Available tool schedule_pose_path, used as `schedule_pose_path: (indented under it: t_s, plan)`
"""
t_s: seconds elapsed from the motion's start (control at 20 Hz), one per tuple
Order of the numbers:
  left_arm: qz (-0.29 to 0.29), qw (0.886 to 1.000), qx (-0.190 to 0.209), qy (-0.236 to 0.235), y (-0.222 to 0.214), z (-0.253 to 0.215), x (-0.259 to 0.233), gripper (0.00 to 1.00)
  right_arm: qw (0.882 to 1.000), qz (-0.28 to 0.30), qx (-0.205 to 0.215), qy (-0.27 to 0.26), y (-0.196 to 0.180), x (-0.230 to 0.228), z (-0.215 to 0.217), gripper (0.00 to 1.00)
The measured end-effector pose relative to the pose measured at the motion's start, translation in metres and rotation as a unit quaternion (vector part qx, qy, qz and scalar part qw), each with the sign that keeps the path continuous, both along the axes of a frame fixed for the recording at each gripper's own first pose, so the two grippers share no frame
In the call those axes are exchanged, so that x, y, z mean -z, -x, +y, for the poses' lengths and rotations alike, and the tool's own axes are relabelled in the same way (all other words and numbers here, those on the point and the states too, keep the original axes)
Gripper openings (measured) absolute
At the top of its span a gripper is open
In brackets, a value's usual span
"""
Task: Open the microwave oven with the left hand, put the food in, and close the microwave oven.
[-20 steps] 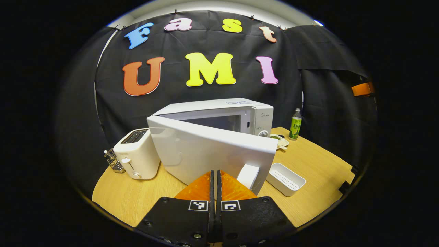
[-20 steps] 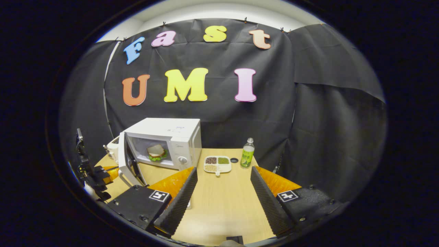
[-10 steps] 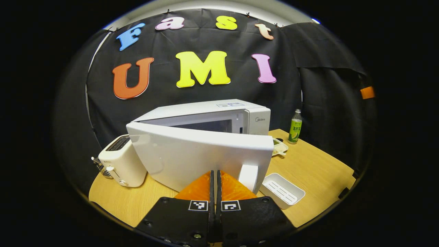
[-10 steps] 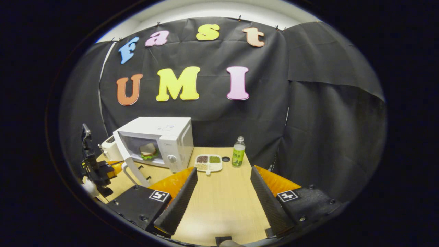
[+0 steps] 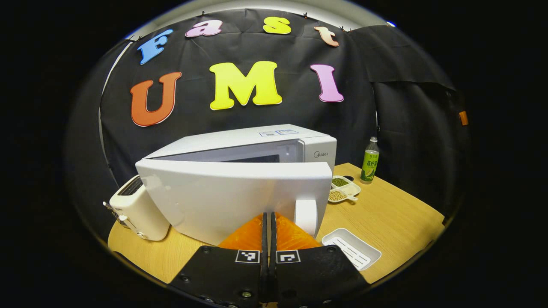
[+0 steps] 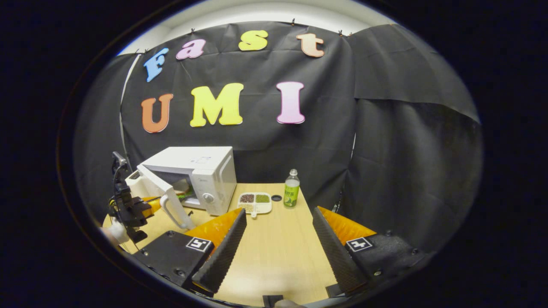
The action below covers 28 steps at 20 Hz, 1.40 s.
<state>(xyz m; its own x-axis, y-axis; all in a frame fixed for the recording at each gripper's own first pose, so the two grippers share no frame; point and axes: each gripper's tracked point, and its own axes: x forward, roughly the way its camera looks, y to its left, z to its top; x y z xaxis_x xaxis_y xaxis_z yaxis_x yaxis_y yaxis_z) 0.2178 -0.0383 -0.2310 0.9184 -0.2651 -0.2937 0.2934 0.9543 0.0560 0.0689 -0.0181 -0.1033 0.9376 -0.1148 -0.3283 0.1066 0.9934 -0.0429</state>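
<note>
left hand-held gripper (image 5: 269, 220) lower centre, fingers pressed together, tips at white microwave door (image 5: 231, 196) beside its handle (image 5: 306, 216) | white box-shaped microwave oven (image 6: 201, 171) mid-left, door ajar, food barely seen in the gap | right hand-held gripper (image 6: 278, 224) spread wide, holding nothing, over bare wooden worktop (image 6: 278, 244)

The microwave oven (image 5: 274, 141) was a white box standing toward the back left of the wooden table, its control panel with a round knob (image 6: 208, 197) on its right front. Its white door (image 5: 231, 196), hinged on the left, stood partly open at an angle across the front, with a white loop handle (image 5: 306, 216) near its free edge. Through the gap, the food (image 6: 183, 193), something pale over green, sat inside the cavity, mostly hidden by the door.
</note>
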Motion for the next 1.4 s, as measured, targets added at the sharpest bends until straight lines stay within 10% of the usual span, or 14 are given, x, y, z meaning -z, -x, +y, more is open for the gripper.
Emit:
schedule_pose_path:
  t_s: [1.25,1.35,1.4]
  plan:
    - [0.012,1.000,-0.021,0.020,-0.083,-0.033,0.005,0.10,1.000,0.020,0.023,-0.007,-0.001,0.013,-0.019,0.99]
    - [0.028,0.999,-0.026,0.033,-0.085,-0.037,0.007,0.00,1.000,0.021,0.017,-0.005,-0.003,0.013,-0.013,0.99]
    - [0.023,0.999,-0.028,0.028,-0.080,-0.035,0.003,0.11,1.000,0.021,0.013,-0.001,-0.004,0.012,-0.010,0.99]
